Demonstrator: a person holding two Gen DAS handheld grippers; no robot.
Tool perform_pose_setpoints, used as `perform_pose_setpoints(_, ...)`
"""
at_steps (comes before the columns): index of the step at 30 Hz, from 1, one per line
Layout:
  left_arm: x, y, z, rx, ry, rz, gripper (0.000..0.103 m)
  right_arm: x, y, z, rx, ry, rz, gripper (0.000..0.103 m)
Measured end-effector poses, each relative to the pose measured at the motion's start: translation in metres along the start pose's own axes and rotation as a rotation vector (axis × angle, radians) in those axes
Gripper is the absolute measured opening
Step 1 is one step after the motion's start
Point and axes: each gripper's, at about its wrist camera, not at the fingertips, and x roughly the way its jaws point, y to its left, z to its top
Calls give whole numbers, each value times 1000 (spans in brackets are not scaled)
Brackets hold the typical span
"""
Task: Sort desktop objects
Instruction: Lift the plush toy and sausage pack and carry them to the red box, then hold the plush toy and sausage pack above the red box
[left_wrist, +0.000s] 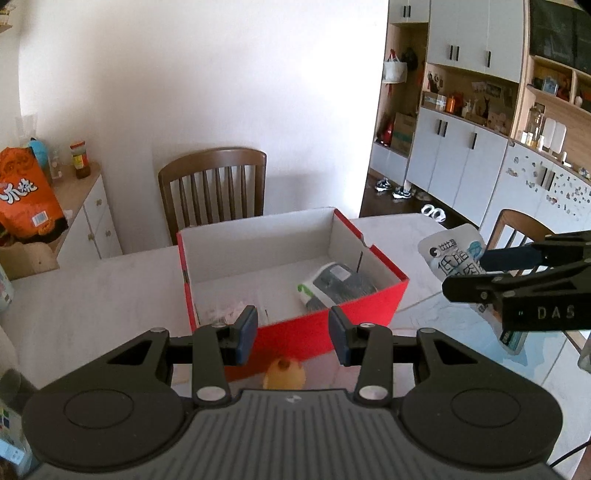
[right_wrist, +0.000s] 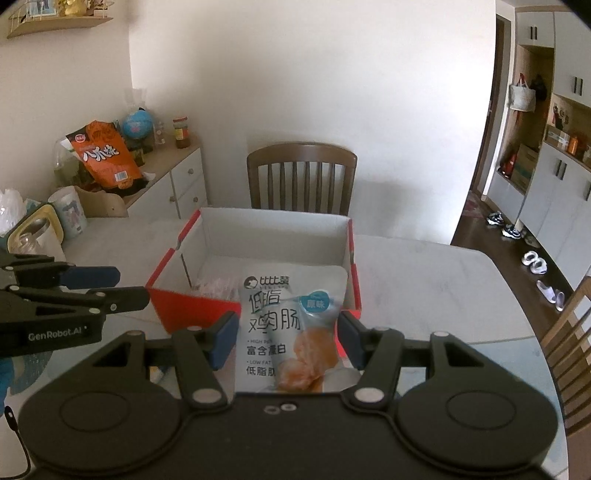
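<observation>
A red cardboard box (left_wrist: 369, 306) with a white inside stands on the pale table; it also shows in the right wrist view (right_wrist: 168, 306). A grey-and-white packet (left_wrist: 334, 284) and a clear wrapper (left_wrist: 225, 312) lie in it. My right gripper (right_wrist: 283, 336) is shut on a white chicken-sausage pouch (right_wrist: 288, 317), held upright just in front of the box; the pouch also shows in the left wrist view (left_wrist: 452, 254). My left gripper (left_wrist: 293, 334) is open and empty, in front of the box, above a small orange round object (left_wrist: 284, 374).
A wooden chair (left_wrist: 214, 192) stands behind the table. A side cabinet (right_wrist: 177, 181) at the left holds an orange snack bag (right_wrist: 105, 155), a globe and a jar. A mug (right_wrist: 70, 214) and containers sit at the table's left edge. A second chair (right_wrist: 569, 343) is at the right.
</observation>
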Motion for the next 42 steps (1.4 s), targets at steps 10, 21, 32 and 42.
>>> perform_pose_setpoints(10, 30, 22, -23, -12, 96, 19, 41, 17, -14, 13, -14, -3, 22, 58)
perform_pose_setpoints(21, 77, 19, -57, -25, 200, 6, 58, 32, -22, 9, -17, 28, 31, 58)
perform_pose_setpoints(32, 120, 15, -73, -44, 270, -15, 61, 42, -33, 7, -21, 41, 46, 59)
perform_pose_setpoints(42, 144, 15, -79, -78, 288, 29, 45, 60, -41, 9, -26, 56, 68, 58)
